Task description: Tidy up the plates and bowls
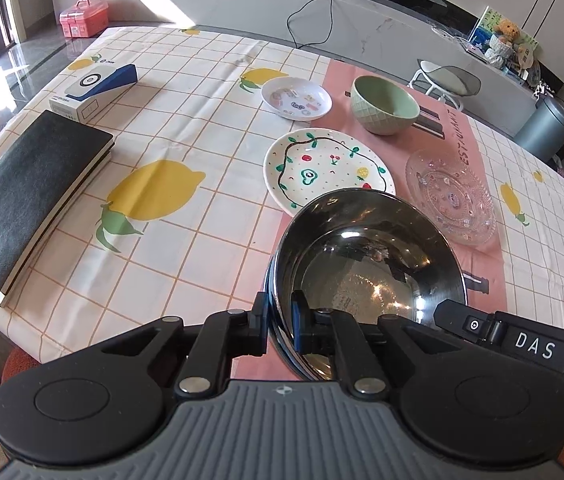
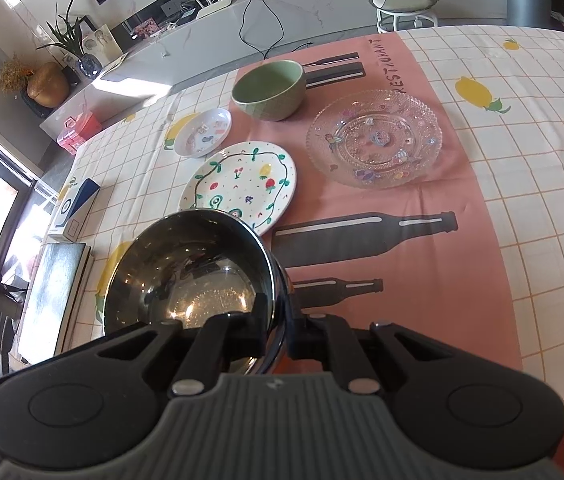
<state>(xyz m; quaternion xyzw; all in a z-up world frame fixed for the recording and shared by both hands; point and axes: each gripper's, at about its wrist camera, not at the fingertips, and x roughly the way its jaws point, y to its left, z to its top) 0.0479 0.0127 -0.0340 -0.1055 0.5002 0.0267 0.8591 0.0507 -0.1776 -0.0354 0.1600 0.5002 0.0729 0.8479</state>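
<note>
A steel bowl [image 1: 365, 256] is held by both grippers at the near edge of the table. My left gripper [image 1: 280, 320] is shut on its left rim. My right gripper [image 2: 280, 320] is shut on its right rim; the bowl [image 2: 190, 272] fills that view's lower left. Beyond it lie a white fruit-painted plate [image 1: 327, 168] [image 2: 242, 184], a clear glass plate [image 1: 449, 196] [image 2: 373, 138], a green bowl [image 1: 383, 104] [image 2: 270, 88] and a small white sticker dish [image 1: 295, 98] [image 2: 202, 132].
A black notebook [image 1: 30, 196] and a blue-and-white box [image 1: 94, 90] lie on the left of the lemon tablecloth. A pink placemat [image 2: 421, 240] runs under the dishes. A white stool [image 1: 447, 80] and grey bin [image 1: 545, 128] stand beyond the table.
</note>
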